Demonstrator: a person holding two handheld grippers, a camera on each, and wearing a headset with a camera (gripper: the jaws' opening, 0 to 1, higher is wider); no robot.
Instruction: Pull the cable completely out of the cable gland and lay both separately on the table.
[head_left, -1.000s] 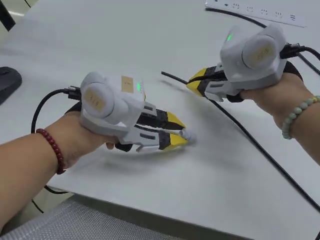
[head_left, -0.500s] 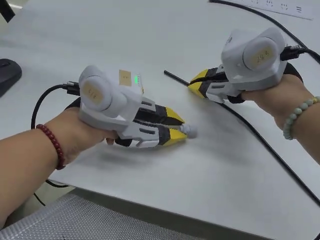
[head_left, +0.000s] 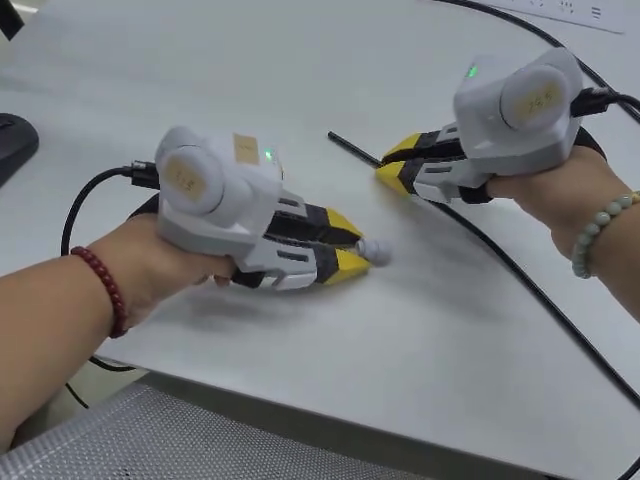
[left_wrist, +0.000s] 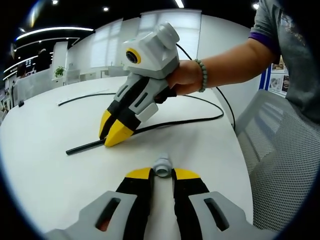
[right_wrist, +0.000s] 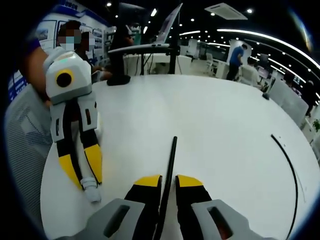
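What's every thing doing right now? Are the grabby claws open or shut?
left gripper: shut on the cable gland.
right gripper: shut on the cable.
cable gland: free of the cable, at the jaw tips.
cable: out of the gland, free end down on the table.

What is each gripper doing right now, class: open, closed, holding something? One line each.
Left gripper: closed, holding the cable gland at its fingertips.
Right gripper: closed on the black cable.
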